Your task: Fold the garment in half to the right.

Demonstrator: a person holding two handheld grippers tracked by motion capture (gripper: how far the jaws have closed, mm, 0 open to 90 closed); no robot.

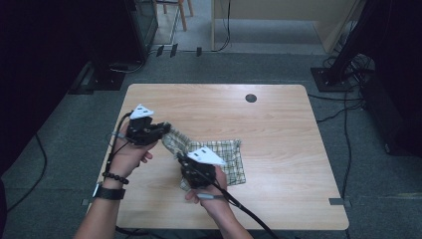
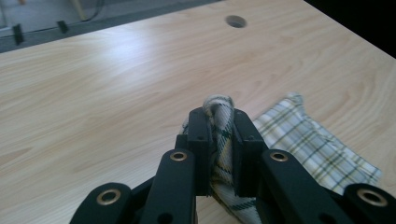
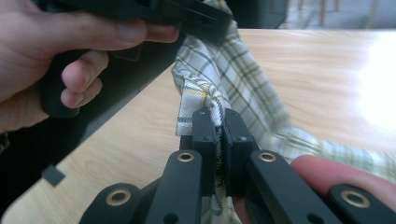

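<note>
A green, yellow and white checked cloth point(image 1: 230, 158) lies partly on the light wooden table point(image 1: 283, 129), its left side lifted off the surface. My left gripper point(image 1: 166, 126) is shut on one raised corner of it; in the left gripper view a fold of the cloth point(image 2: 219, 105) sticks up between the closed jaws of that gripper point(image 2: 218, 116). My right gripper point(image 1: 181, 159) is shut on another edge, nearer the person. In the right gripper view a hemmed corner point(image 3: 196, 100) is pinched in its jaws point(image 3: 218, 119), and the cloth point(image 3: 233, 70) stretches up to the left gripper point(image 3: 187, 14).
A round cable hole point(image 1: 251, 98) sits near the table's far edge. Bare wood lies to the right of and beyond the cloth. Cables point(image 1: 343, 114) and black equipment stands point(image 1: 343, 55) are on the grey floor around the table. The right gripper's cable point(image 1: 249, 211) trails toward the near edge.
</note>
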